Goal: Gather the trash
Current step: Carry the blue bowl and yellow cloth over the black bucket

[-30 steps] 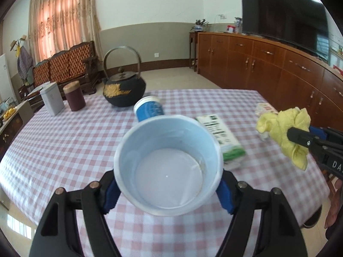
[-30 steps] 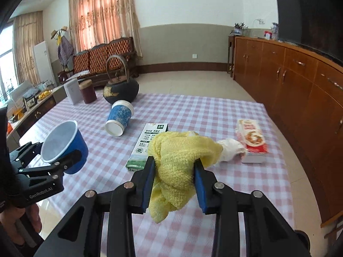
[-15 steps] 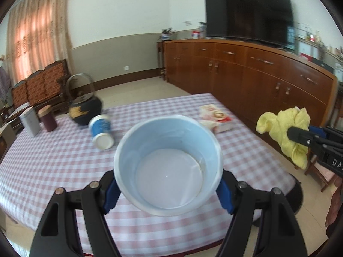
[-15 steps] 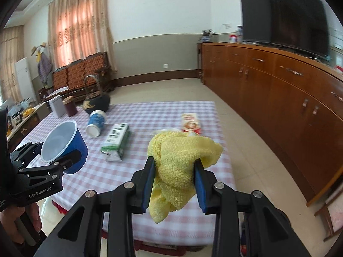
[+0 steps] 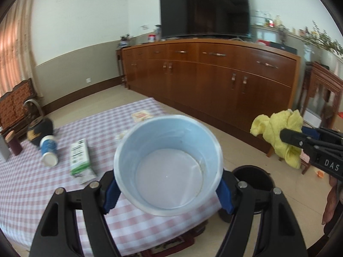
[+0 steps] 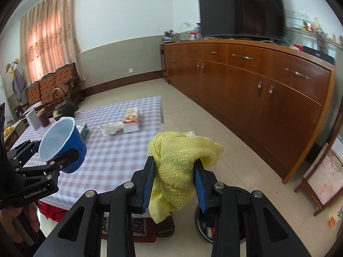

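My left gripper (image 5: 168, 189) is shut on an empty blue paper cup (image 5: 168, 162), held upright over the table's near corner; it also shows in the right wrist view (image 6: 62, 143). My right gripper (image 6: 174, 184) is shut on a crumpled yellow cloth (image 6: 180, 160), held off the table's right side above the floor; the cloth also shows in the left wrist view (image 5: 280, 132). A black round bin (image 5: 253, 178) stands on the floor below, partly hidden behind my fingers; its rim shows in the right wrist view (image 6: 240, 190).
On the checked table (image 5: 32, 184) lie a tipped blue cup (image 5: 48, 147), a green-and-white carton (image 5: 80, 160), a crumpled white tissue (image 6: 110, 127), a snack box (image 6: 131, 117) and a black kettle (image 5: 39, 128). A long wooden sideboard (image 5: 214, 79) with a TV runs behind.
Both grippers have swung right and drawn back from the table with their loads. The table has slid left in both views and the black bin has come into view below.
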